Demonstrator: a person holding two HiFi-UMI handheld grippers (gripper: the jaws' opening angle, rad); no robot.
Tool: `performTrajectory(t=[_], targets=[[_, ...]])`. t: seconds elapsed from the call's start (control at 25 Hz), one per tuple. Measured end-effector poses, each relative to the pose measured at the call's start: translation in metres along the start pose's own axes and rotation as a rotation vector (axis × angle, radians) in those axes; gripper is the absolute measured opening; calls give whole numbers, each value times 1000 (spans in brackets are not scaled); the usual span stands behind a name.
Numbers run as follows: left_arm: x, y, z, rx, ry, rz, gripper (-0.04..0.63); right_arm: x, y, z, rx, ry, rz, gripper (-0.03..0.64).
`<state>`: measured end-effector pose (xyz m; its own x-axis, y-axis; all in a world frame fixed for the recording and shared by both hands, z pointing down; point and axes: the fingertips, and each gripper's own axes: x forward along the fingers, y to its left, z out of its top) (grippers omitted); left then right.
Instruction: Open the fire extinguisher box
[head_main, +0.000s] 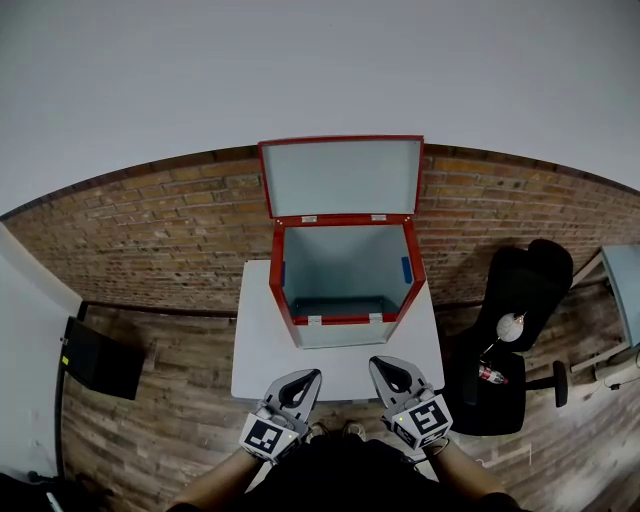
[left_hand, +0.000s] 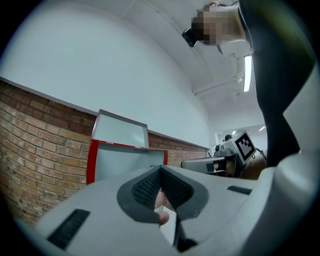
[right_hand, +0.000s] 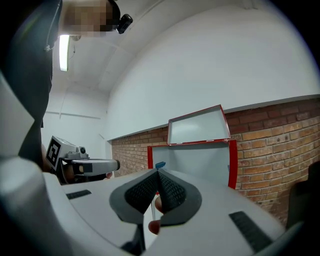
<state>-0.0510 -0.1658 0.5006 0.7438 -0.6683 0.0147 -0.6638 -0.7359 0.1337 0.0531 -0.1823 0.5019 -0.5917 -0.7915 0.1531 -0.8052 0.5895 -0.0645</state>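
The red fire extinguisher box (head_main: 345, 285) stands on a white table (head_main: 262, 345) against the brick wall, its lid (head_main: 342, 177) swung up and leaning on the wall. I see only grey walls and a grey bottom inside the box. My left gripper (head_main: 312, 377) and right gripper (head_main: 378, 366) hover side by side near the table's front edge, short of the box, both shut with nothing held. The left gripper view shows the box (left_hand: 120, 160) ahead with the shut left gripper (left_hand: 161, 170) in front. In the right gripper view the box (right_hand: 195, 157) lies beyond the shut right gripper (right_hand: 157, 173).
A black office chair (head_main: 510, 335) stands right of the table, with a small bottle (head_main: 488, 375) on its seat. A black box (head_main: 98, 358) sits on the wooden floor at the left. A light grey table corner (head_main: 625, 290) shows at the far right.
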Motion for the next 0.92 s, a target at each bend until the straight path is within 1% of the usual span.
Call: performTrajectory(t=[0.16,0.4,0.56,0.8,0.92], targets=[[3,-2,2,-10,-11,-3,49,-1,1,-1,0,-8,-5,18],[5,0,3,-10,-15,-4,49,-3,0,-6,9,26,-26,18],[7,-1,7,-13,-24,-4,49,-3,1,-6,15,-6,-24,18],[10,4,11,-17,-27,10,48,-4,0,-4,10,10,-31,18],[9,9,11,-23,-23,24,49,-1,-1,-3,11,-22,-31,18]])
